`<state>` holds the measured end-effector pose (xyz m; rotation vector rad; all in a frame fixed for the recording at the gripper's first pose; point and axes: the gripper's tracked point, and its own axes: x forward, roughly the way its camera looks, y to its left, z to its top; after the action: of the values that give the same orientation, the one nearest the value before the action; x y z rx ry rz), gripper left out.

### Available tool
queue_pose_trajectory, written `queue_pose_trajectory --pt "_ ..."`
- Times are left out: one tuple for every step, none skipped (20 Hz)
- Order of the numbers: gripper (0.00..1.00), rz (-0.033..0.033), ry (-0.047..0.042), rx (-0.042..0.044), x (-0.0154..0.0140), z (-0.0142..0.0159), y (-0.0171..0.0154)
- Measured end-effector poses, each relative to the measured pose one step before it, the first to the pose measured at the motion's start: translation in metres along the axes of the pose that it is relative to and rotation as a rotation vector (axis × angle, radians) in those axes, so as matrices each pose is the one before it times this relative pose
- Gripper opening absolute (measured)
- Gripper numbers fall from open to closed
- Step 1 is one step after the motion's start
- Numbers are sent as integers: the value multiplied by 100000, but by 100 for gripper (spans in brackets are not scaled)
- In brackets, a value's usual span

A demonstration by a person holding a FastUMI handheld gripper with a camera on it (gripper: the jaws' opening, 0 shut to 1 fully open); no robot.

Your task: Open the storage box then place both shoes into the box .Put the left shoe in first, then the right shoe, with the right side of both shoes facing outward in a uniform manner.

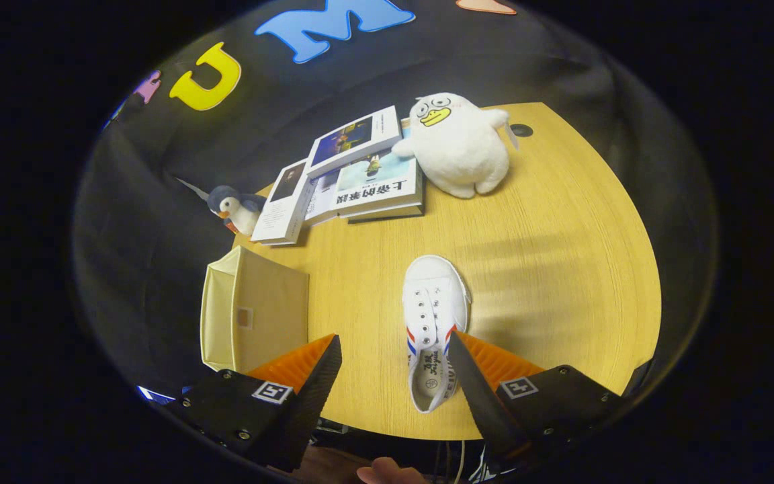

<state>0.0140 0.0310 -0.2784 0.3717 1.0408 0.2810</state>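
The hand-held gripper [394, 356] hangs wide open over the round wooden worktop [562, 269], holding nothing. A white canvas lace-up shoe with red and blue side stripes [433, 323] lies between its fingers, close beside one of them, toe pointing away. The cream fabric storage box [252, 312] stands at the worktop's edge beyond the other finger.

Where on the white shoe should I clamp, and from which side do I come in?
Take the white shoe at its heel collar, coming down from above at the heel end. It lies upright on the table, toe pointing away, with the open collar nearest the open fingers. One finger inside the opening and one outside the side wall would likely hold best.
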Motion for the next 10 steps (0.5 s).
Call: queue_pose_trajectory --pt "97 -758 1185 68 302 -482 -722" --pt "96 -911 1223 167 467 -450 -670" --pt "96 -392 914 148 567 -325 -482" --pt "96 -1083 1099 85 871 -379 -545" --pt "96 -1196 946 -37 678 -360 -523" --pt "96 -885 1070 -536 867 -397 -382" --pt "95 -1209 918 -711 644 -407 -518" --pt "94 -1687 1201 -962 738 -445 -659" --pt "94 -2703 1415 -1718 721 -388 -756" --pt "94 -1411 1261 -2027 766 -440 -478"
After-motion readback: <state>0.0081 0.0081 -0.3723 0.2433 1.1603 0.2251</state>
